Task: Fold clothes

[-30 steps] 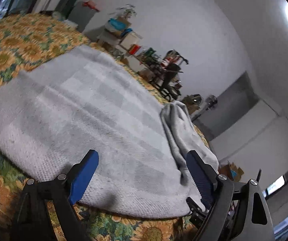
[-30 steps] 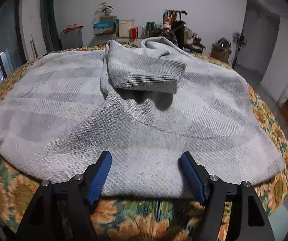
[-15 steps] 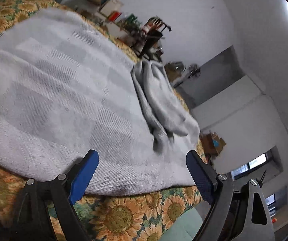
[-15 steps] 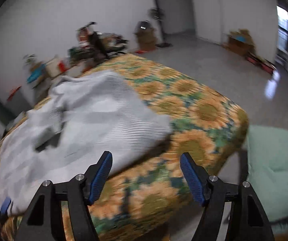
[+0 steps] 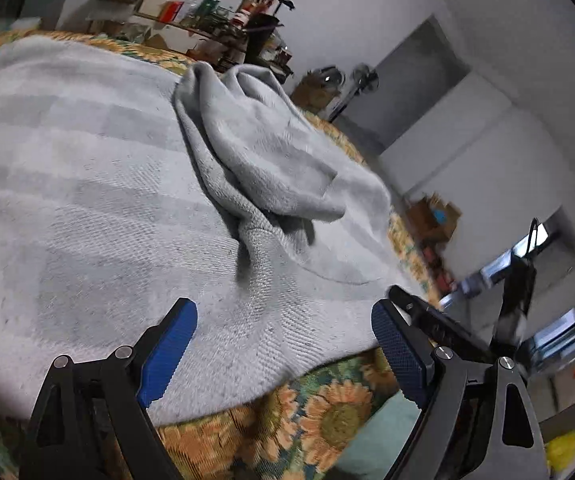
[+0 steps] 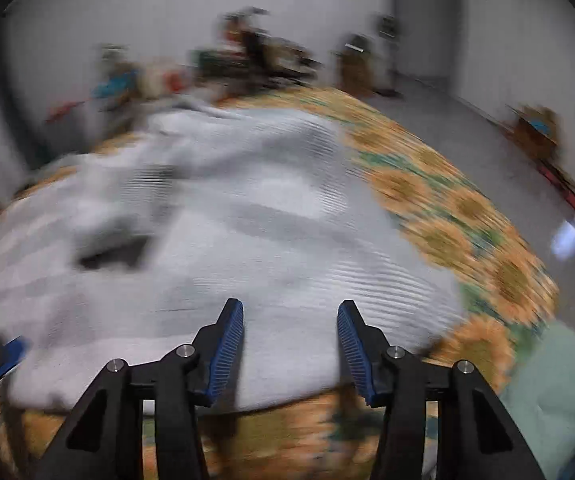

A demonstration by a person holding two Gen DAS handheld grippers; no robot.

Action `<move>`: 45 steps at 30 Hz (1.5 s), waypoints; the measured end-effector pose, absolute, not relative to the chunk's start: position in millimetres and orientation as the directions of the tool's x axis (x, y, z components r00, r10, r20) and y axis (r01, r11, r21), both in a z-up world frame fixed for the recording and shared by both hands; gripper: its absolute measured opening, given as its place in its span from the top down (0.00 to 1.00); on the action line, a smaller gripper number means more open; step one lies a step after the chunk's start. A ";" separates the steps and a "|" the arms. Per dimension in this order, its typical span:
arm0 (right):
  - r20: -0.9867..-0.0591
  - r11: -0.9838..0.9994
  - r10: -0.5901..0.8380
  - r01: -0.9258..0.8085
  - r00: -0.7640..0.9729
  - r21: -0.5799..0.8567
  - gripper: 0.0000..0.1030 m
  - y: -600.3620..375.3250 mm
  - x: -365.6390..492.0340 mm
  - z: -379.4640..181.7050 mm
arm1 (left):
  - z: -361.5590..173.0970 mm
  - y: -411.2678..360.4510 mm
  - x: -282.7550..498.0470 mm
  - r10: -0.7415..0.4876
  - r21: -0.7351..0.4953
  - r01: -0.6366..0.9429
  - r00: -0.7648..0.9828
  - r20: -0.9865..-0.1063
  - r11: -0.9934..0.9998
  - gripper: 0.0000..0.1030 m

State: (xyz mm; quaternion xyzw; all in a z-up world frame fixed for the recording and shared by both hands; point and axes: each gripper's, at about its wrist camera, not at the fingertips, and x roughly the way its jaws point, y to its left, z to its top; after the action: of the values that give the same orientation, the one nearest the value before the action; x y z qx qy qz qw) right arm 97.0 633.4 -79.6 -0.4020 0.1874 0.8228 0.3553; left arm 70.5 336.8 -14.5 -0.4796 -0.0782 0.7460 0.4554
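Across the left half of the left wrist view the grey sweater [image 5: 99,184] lies flat on the sunflower bedspread [image 5: 327,408], a sleeve [image 5: 271,160] folded onto its middle. A second ago this camera looked along the hem; it has since swung toward the lower right corner, so the next fold probably starts there. The left gripper [image 5: 283,344] hangs wide apart above the hem, holding nothing. At lower right, dark parts of the right gripper intrude. The blurred right wrist view shows what the left misses: the sweater's far right edge and bare bedspread beyond, and the right gripper [image 6: 290,344], its jaws closing over fabric without pinching it yet.
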 end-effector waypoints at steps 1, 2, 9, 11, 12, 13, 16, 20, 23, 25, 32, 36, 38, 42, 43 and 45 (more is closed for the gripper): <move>-0.797 -0.662 0.450 -0.750 -0.401 0.003 0.48 635.1 99.2 -79.4 | -19.5 341.8 69.0 0.718 -0.517 -0.603 -0.137 -0.682 -0.607 0.14; -0.800 -0.646 0.466 -0.763 -0.378 -0.016 0.48 636.9 101.4 -79.2 | -23.4 344.5 67.0 0.682 -0.484 -0.597 -0.150 -0.716 -0.640 0.14; -0.759 -0.816 0.334 -0.575 -0.559 0.065 0.46 612.7 58.1 -54.8 | -4.4 334.4 54.6 0.649 -0.450 -0.555 -0.229 -0.725 -0.699 0.14; -0.752 -0.854 0.244 -0.503 -0.612 0.132 0.46 608.3 33.6 -54.1 | 1.7 325.0 46.9 0.658 -0.463 -0.535 -0.255 -0.709 -0.707 0.14; -0.747 -0.868 0.195 -0.467 -0.636 0.171 0.46 606.9 20.9 -54.0 | 2.2 319.8 42.8 0.649 -0.459 -0.521 -0.269 -0.712 -0.719 0.14; -0.741 -0.868 0.142 -0.442 -0.656 0.225 0.43 608.0 8.4 -55.0 | 2.6 314.5 38.7 0.640 -0.455 -0.507 -0.283 -0.715 -0.732 0.14; -0.720 -0.826 0.032 -0.424 -0.693 0.372 0.34 618.6 -9.5 -60.7 | 1.8 295.6 28.7 0.610 -0.445 -0.457 -0.322 -0.724 -0.770 0.14; -0.730 -0.773 -0.014 -0.456 -0.683 0.441 0.32 631.1 -28.3 -76.1 | -2.3 280.5 23.1 0.605 -0.467 -0.412 -0.323 -0.728 -0.782 0.14; -0.763 -0.792 0.009 -0.470 -0.646 0.389 0.70 624.2 -33.4 -84.6 | -4.5 276.4 22.8 0.602 -0.472 -0.399 -0.322 -0.731 -0.786 0.14; -0.746 -0.811 0.013 -0.443 -0.666 0.382 0.90 618.4 -29.2 -81.2 | -5.1 276.1 25.4 0.598 -0.465 -0.403 -0.323 -0.734 -0.788 0.14; -0.555 -0.882 0.250 -0.423 -0.793 0.207 0.94 607.9 0.7 4.9 | -5.2 274.3 29.9 0.633 -0.512 -0.396 -0.294 -0.716 -0.763 0.14; -0.397 -0.939 0.309 -0.344 -0.864 0.019 0.94 569.6 10.6 61.3 | -1.2 273.1 33.1 0.653 -0.534 -0.394 -0.295 -0.697 -0.748 0.14; -0.398 -0.967 0.248 -0.251 -0.883 -0.043 0.93 544.9 8.6 64.0 | -0.9 271.6 34.2 0.659 -0.543 -0.388 -0.298 -0.691 -0.745 0.14; -0.587 -0.997 0.069 -0.078 -0.807 -0.011 0.61 502.6 -1.1 16.6 | -6.9 260.0 30.6 0.642 -0.558 -0.323 -0.308 -0.702 -0.765 0.14; -0.617 -0.996 0.062 -0.086 -0.785 0.010 0.61 501.4 -0.4 4.1 | -9.0 255.5 29.5 0.634 -0.559 -0.302 -0.312 -0.708 -0.773 0.14; -0.668 -0.993 0.048 -0.110 -0.742 0.051 0.56 500.7 1.7 -18.9 | -12.1 246.8 28.3 0.625 -0.564 -0.271 -0.317 -0.713 -0.780 0.14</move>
State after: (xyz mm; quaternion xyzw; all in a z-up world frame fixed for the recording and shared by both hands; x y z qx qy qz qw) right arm 1.7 500.7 -18.9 -0.3564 0.0434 0.9324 0.0424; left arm 28.3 246.8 -12.1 -0.5117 -0.1733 0.7926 0.2826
